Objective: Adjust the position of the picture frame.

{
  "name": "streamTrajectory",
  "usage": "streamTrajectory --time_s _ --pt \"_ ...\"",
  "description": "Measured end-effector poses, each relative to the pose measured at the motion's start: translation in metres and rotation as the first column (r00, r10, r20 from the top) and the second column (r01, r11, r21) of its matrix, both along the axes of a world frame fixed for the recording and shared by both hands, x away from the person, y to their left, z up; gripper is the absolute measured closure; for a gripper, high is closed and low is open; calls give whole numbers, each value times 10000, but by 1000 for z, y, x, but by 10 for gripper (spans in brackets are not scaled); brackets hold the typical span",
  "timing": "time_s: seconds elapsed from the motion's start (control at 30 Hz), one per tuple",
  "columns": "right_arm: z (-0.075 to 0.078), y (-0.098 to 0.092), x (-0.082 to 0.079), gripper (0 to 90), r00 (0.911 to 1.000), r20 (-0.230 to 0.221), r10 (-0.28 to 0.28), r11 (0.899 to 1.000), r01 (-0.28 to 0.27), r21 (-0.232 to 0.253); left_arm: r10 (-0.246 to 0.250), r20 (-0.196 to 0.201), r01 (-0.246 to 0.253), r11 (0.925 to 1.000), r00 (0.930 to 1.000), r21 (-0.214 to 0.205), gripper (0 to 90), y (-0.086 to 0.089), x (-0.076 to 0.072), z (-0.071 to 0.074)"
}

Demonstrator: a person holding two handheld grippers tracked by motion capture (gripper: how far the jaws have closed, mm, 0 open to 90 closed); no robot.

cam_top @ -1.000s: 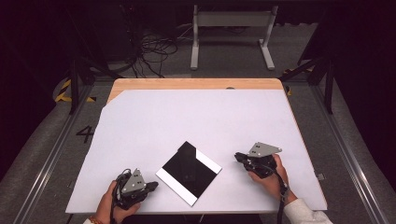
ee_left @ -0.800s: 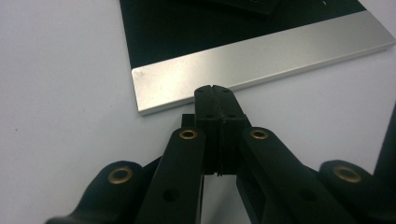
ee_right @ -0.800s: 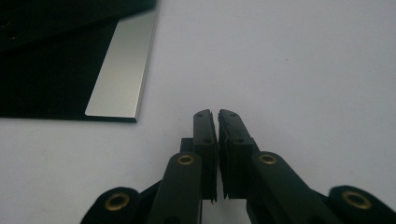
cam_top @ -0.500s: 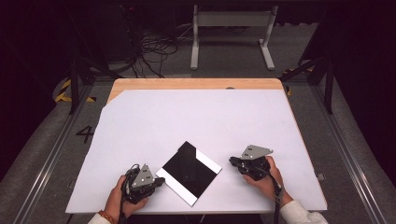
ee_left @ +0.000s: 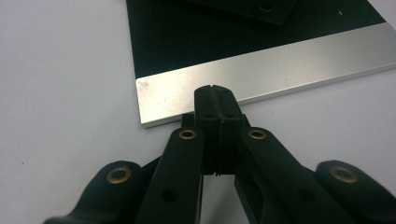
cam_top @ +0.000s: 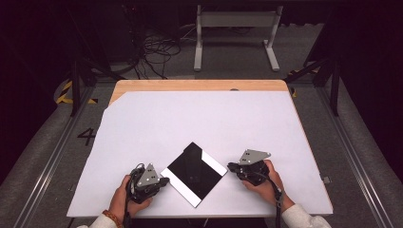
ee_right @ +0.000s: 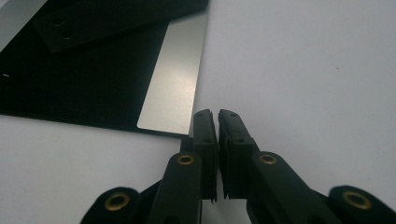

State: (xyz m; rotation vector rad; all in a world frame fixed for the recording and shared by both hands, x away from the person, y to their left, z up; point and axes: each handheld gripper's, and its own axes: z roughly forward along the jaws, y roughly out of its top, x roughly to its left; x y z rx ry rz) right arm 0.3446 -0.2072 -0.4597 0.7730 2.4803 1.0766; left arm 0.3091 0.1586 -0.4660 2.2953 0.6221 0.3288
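Grippers: two, one per hand, both low on the white sheet point(cam_top: 209, 118) that covers the table point(cam_top: 199, 85).

Left gripper point(cam_top: 161, 181): at the sheet's near left, held in the left hand point(cam_top: 124, 199), grey plate on top. Jaws pressed together, nothing between them. In the left gripper view the closed tips point(ee_left: 215, 100) sit at the near edge of the plate's silver strip point(ee_left: 261, 77), close to one corner; contact cannot be told.

Plate point(cam_top: 193, 173): one. Flat, square, lying on the sheet between the two grippers, turned so its corners point up, down, left and right in the high view. Face glossy black, with two bright silver strips along opposite edges, one at the lower left and one at the upper right. In the gripper views a second black piece with small round holes lies across the black face. The strip shows faint scuffs.

Right gripper point(cam_top: 232, 166): at the sheet's near right, held in the right hand point(cam_top: 266, 183), grey plate on top. Jaws brought together with a hairline gap, holding nothing. In the right gripper view its tips point(ee_right: 215, 122) stand just beside the corner of the other silver strip point(ee_right: 175, 79); contact cannot be told.

Background: one grey stand point(cam_top: 235, 28) and a bundle of cables point(cam_top: 154, 50) on the floor beyond the table.
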Motion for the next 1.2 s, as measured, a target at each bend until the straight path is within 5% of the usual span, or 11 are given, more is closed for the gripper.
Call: streamTrajectory --time_s 1.2 --pt "0 -7 1 900 9993 -358 137 9998 -131 175 145 -50 -145 9999 9999 -37 899 -13 37 1"
